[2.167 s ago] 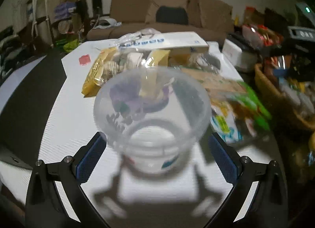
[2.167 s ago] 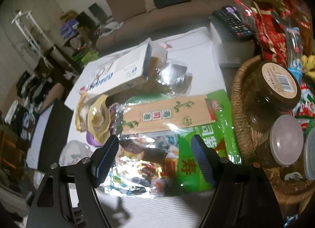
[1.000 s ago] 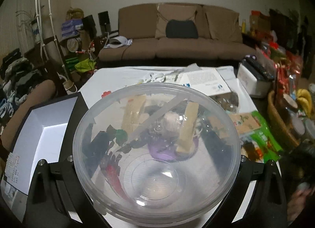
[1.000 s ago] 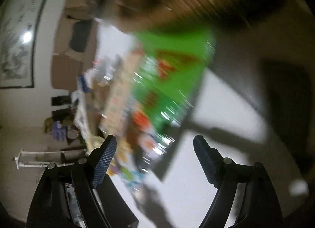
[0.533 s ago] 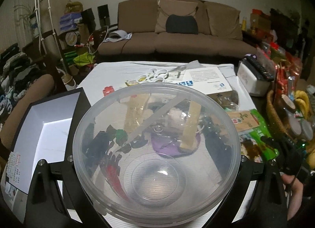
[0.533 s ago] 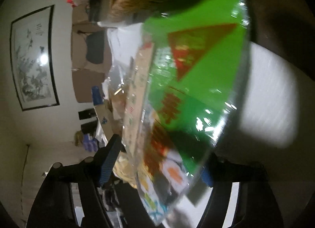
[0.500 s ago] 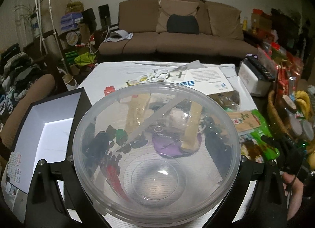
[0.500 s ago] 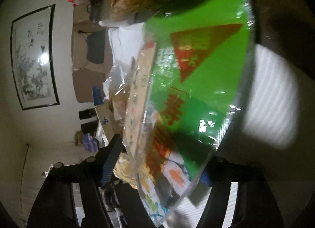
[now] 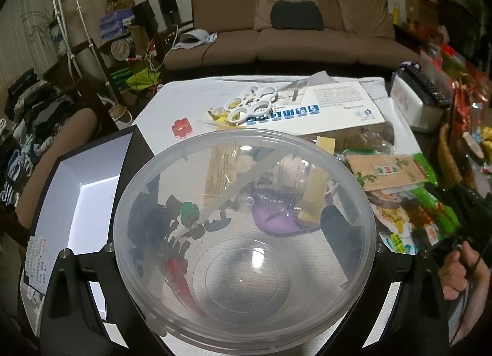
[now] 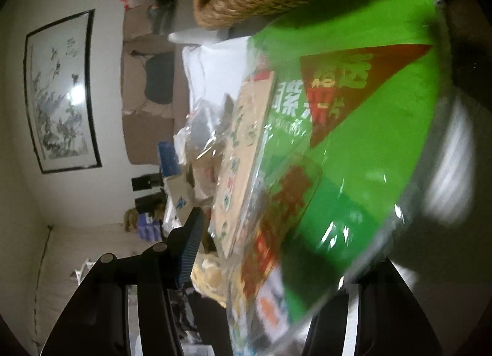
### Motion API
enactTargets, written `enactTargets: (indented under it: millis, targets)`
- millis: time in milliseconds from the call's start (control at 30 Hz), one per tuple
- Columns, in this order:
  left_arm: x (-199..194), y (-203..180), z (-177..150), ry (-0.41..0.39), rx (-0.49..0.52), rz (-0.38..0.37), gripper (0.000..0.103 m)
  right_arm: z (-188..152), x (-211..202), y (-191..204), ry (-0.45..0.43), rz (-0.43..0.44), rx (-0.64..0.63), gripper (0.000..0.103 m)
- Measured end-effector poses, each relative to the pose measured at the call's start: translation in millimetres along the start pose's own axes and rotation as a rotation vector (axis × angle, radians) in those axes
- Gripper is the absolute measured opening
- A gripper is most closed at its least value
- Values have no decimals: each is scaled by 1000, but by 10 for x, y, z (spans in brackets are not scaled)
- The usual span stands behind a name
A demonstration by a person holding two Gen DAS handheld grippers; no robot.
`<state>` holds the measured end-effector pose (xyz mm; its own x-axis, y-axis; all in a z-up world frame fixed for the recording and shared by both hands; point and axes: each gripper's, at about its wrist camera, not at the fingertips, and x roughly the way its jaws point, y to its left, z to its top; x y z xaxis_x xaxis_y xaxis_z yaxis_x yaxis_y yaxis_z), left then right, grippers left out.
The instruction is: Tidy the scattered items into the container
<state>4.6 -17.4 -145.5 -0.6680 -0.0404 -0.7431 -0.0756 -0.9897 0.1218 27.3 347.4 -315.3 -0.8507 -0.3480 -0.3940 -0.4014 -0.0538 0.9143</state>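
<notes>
Right gripper (image 10: 264, 251) closing – green packet (image 10: 353, 153) between.

Your clear round plastic container (image 9: 246, 248), empty, mouth tilted toward you above the surface, the green snack packet (image 10: 353, 156) lying flat by the wicker basket, a bamboo-print packet (image 9: 384, 171) overlapping it

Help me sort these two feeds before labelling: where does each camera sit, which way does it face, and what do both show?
Left wrist: behind the left gripper, facing the clear bowl it holds, table and sofa beyond; a hand shows at right.
Right wrist: on the right gripper, rolled sideways, jaws closing around the green packet.
Shared: green packet, sofa.
</notes>
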Motion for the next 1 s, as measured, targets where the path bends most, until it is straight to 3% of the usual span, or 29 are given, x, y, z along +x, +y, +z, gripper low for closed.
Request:
enactTargets:
  millis: [67, 233, 367, 500, 667, 767, 1000]
  targets:
    - [14, -12, 20, 4, 4, -2, 99, 29, 53, 10, -16, 21, -13, 47]
    - [5, -1, 43, 8, 10, -10, 99, -13, 82, 94, -9, -11, -77, 10]
    - [-91, 93, 31, 0, -2, -23, 99, -114, 21, 103, 40, 6, -85, 6]
    - [-239, 287, 25, -2, -36, -28, 99, -246, -146, 275, 64, 9, -209, 6]
    - [-511, 646, 60, -30, -84, -18, 99, -453, -421, 742, 126, 15, -452, 6]
    - [-678, 875, 60, -50, -110, -15, 99, -542, -642, 1036, 136, 79, -571, 6]
    - [-842, 1289, 20, -57, -137, 11, 99, -905, -1100, 1717, 74, 162, -851, 6]
